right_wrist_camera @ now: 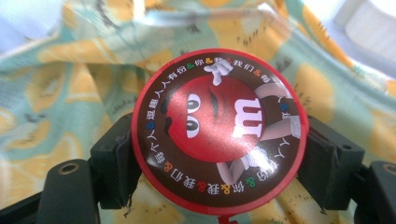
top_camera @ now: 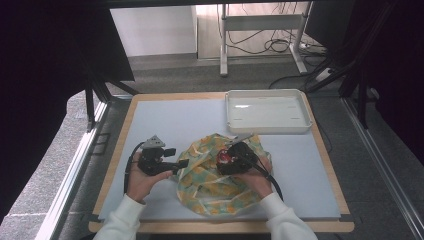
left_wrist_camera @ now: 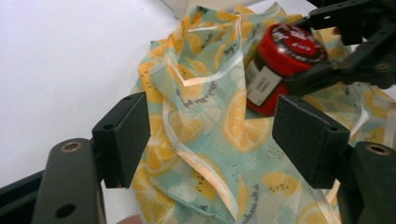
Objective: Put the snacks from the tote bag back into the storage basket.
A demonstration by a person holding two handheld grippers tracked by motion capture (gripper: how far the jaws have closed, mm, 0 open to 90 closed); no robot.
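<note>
A small candy jar with a red cartoon lid is over a yellow and teal lemon-print cloth bag crumpled on the table's near half. My right gripper is shut on the jar, one pad against each side just under the lid. My left gripper is at the bag's left edge, jaws open. In the left gripper view its pads stand wide apart over the folded fabric without pressing it. The jar's lower body is partly hidden by the bag.
A white rectangular tray stands at the table's back right. The pale blue mat covers the wooden table top. Beyond the table are desk legs and cables on the floor.
</note>
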